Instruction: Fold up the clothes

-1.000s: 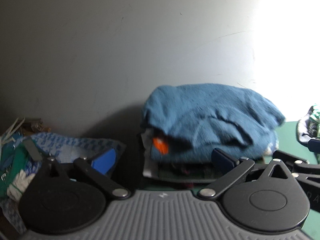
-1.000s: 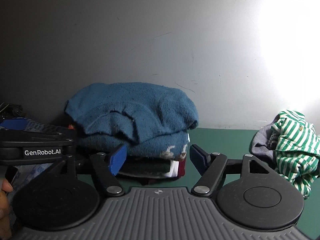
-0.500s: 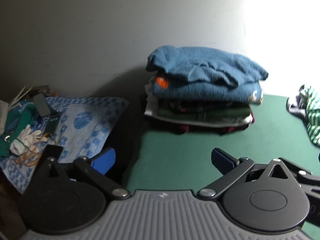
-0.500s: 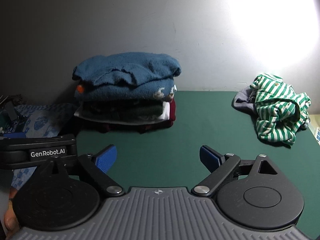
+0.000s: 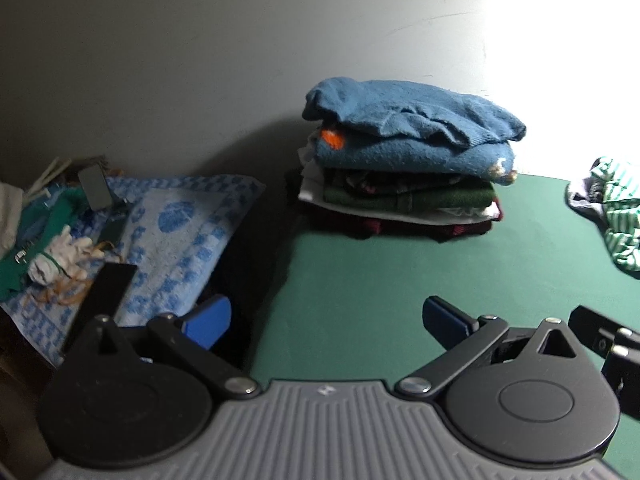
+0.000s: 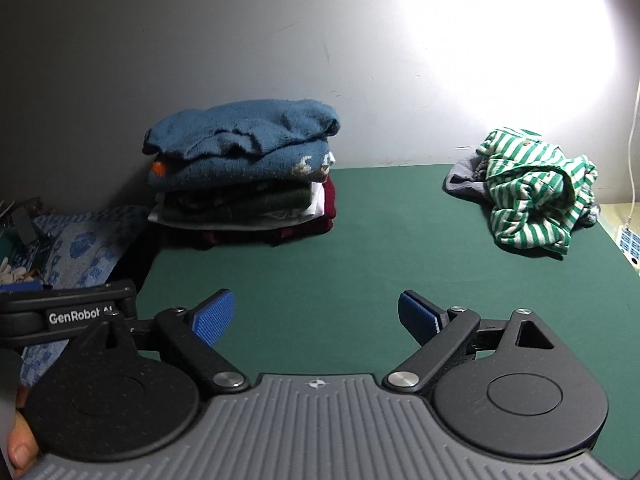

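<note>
While tilted tableward, both tongs (image 5: 326,320) (image 6: 316,318) seemingly empty

You face a plain grey painted wall (image 6: 200,40) filling the upper half of both views, marked by a few faint scratches. Strong white glare (image 6: 520,40) washes out its upper right. Below lies a flat dark green table surface (image 6: 360,260), meeting the wall at mid-frame. At far right, a thin white cord (image 6: 634,140) hangs down. At left, a blue-and-white patterned towel (image 5: 176,232) lies cluttered with small items.
</note>
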The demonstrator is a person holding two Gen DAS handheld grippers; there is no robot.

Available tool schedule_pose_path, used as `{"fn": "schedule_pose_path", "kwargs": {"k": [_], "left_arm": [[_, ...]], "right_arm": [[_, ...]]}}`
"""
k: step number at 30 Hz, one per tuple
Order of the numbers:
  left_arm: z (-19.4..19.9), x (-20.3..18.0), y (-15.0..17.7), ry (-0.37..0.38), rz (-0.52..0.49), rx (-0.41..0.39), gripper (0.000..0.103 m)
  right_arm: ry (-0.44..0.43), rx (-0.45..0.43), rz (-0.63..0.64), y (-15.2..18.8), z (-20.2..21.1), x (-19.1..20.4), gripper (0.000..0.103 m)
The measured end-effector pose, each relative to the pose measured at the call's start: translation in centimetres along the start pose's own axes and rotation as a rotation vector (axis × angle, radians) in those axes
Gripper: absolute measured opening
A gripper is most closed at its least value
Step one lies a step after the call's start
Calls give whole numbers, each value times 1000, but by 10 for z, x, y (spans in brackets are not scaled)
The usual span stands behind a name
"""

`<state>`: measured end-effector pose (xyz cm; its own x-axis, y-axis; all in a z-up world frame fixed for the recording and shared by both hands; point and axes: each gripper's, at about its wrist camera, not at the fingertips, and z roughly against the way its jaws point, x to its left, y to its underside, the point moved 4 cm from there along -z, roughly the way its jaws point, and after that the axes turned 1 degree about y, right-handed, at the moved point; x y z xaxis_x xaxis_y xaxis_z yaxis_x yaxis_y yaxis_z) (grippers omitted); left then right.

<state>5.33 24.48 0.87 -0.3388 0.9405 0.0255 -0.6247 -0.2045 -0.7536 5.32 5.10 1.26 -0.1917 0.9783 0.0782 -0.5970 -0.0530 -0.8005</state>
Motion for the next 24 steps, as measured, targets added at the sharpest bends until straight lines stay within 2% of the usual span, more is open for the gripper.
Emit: {"fn": "schedule_pose_path", "kwargs": {"k": [3, 11, 19, 24], "left_arm": [[5, 1, 6, 18, 1, 2, 103], [26, -3, 18, -4, 12, -13, 103], [44, -4, 24, -42, 91, -19, 103], [53, -15, 30, -118, 93, -25, 103]], "right_arm": [[17, -13, 13, 1, 2, 2, 90], [37, -36, 120, 10, 4, 10, 90], [-46, -24, 134, 9, 7, 0, 90], [-90, -3, 149, 11, 6, -14, 91]]}}
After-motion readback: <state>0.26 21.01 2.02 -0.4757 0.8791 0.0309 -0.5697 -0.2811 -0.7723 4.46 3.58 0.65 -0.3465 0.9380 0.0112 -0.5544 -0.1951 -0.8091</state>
